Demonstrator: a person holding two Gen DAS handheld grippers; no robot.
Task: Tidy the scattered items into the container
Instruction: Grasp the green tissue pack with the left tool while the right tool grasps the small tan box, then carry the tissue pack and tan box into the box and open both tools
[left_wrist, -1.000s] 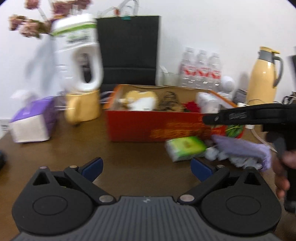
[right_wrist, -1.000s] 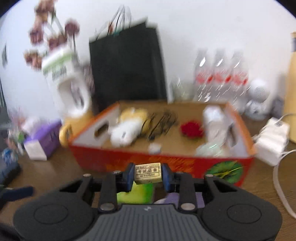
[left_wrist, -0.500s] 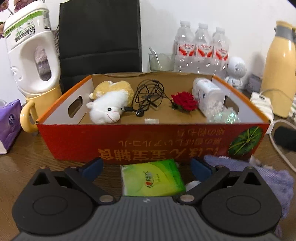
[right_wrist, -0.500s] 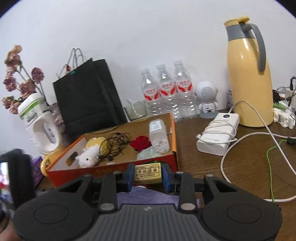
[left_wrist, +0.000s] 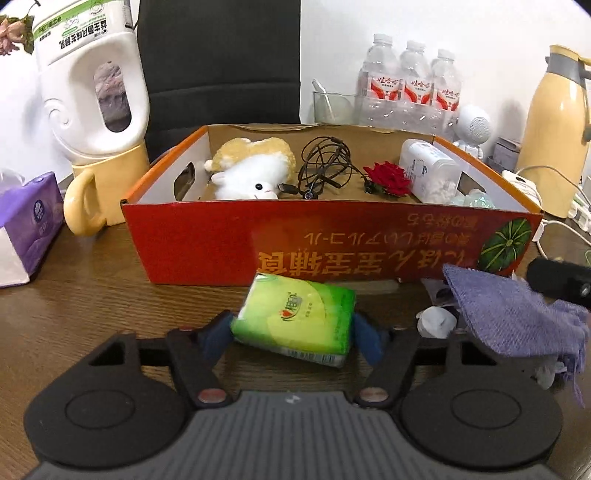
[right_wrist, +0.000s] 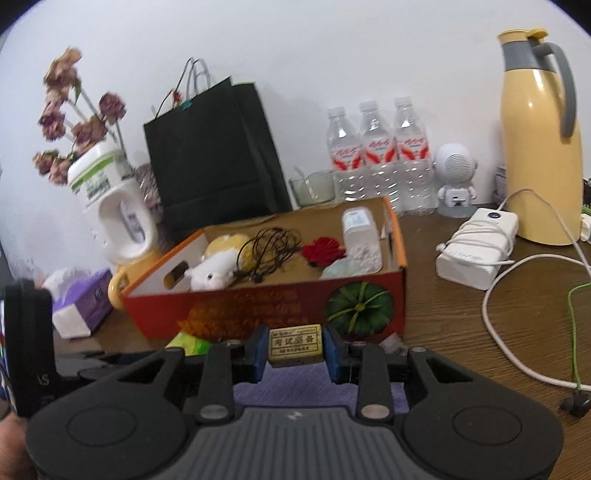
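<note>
Cardboard of the red box (left_wrist: 229, 243) is printed with upside-down yellow Chinese characters and a green pumpkin, read clearly only from the left wrist. Just before it, a green tissue pack (left_wrist: 295, 319) is clamped by the left gripper (left_wrist: 293, 336). A yellowed eraser (right_wrist: 294, 345) with black Chinese lettering, seen only from the right wrist, is pinched by the right gripper (right_wrist: 294, 349).
</note>
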